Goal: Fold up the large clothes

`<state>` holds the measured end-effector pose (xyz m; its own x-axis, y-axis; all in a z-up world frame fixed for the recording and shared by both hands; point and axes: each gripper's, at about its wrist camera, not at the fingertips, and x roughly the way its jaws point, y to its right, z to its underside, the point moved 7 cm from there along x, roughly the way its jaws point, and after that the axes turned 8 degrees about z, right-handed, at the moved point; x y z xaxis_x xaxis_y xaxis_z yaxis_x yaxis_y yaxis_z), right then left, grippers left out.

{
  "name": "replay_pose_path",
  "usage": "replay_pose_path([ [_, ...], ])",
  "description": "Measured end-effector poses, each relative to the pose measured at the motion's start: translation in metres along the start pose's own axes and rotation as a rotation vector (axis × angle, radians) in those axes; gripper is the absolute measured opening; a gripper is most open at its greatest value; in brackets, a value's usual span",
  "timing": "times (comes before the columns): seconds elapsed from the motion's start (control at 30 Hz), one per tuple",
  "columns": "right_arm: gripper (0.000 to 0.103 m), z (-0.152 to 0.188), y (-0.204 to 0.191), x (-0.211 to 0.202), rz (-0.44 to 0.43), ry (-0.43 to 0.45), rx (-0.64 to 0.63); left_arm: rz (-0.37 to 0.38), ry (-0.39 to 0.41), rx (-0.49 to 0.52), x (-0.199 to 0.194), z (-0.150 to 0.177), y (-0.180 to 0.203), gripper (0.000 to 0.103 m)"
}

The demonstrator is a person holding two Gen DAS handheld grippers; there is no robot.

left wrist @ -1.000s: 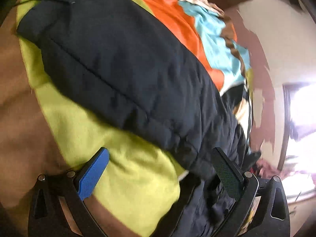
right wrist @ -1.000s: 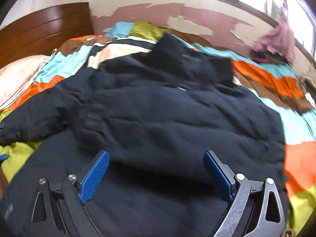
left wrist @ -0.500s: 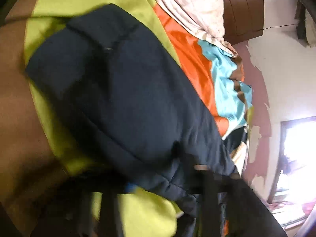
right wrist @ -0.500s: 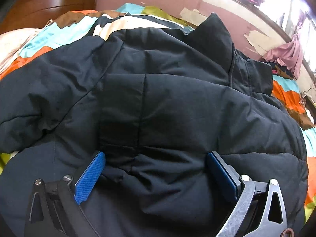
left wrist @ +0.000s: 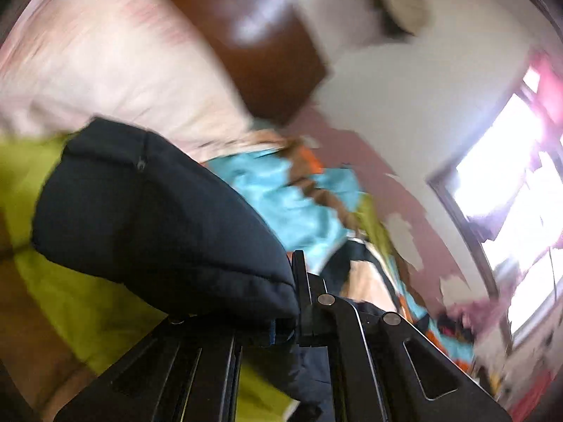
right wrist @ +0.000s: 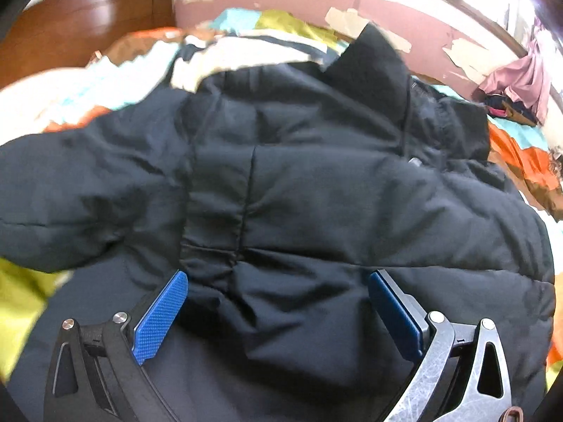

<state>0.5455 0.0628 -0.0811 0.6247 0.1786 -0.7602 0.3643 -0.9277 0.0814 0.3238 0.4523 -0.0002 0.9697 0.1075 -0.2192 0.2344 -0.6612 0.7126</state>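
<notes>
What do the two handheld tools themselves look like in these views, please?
The right tool has blue, finely textured finger pads on black linkages with silver rivets; its right-side link is scratched bare metal. The left tool shows black slotted links with silver rivets. No cables or sleeves are visible.

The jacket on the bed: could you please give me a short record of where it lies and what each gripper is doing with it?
garment: dark padded jacket
surface: bed with striped bedspread
left gripper: shut on the sleeve, lifted off the bedspread
right gripper: open, jaws either side of a fold of the jacket
collar: standing up, at the far side
view quality: left wrist view blurred
</notes>
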Motion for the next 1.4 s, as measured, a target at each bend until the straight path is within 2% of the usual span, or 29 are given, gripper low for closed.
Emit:
replay_pose_path([
  [0.1,0.103,-0.001,0.021,-0.032,-0.053,0.028,0.031,0.097,-0.012,0.163,-0.008,0.011,0.059,0.005],
  [0.2,0.103,0.010,0.048,-0.063,-0.077,0.051,0.048,0.182,-0.053,0.253,-0.010,0.033,0.114,0.004],
  [0.37,0.103,0.039,0.102,-0.098,-0.005,0.092,0.023,0.256,-0.147,0.397,0.007,0.081,0.210,0.005],
  [0.47,0.103,0.057,0.142,-0.107,0.033,0.094,0.061,0.309,-0.222,0.445,0.022,0.114,0.257,0.005],
  [0.67,0.103,0.099,0.225,-0.117,0.090,0.057,0.181,0.375,-0.402,0.587,0.067,0.216,0.337,0.005],
  [0.9,0.103,0.134,0.292,-0.118,0.107,0.051,0.296,0.386,-0.613,0.666,0.102,0.328,0.377,0.005],
  [1.07,0.103,0.147,0.319,-0.115,0.073,0.065,0.364,0.352,-0.777,0.707,0.117,0.393,0.372,0.005],
  [1.17,0.103,0.152,0.331,-0.115,-0.003,0.079,0.445,0.354,-0.879,0.697,0.120,0.414,0.362,0.015],
  [1.3,0.103,0.152,0.335,-0.115,-0.181,0.103,0.585,0.372,-0.930,0.699,0.109,0.415,0.349,0.047],
  [1.33,0.103,0.151,0.335,-0.115,-0.237,0.108,0.624,0.383,-0.930,0.698,0.104,0.410,0.346,0.050],
  [1.4,0.103,0.148,0.331,-0.117,-0.344,0.120,0.682,0.415,-0.951,0.674,0.098,0.405,0.344,0.051],
])
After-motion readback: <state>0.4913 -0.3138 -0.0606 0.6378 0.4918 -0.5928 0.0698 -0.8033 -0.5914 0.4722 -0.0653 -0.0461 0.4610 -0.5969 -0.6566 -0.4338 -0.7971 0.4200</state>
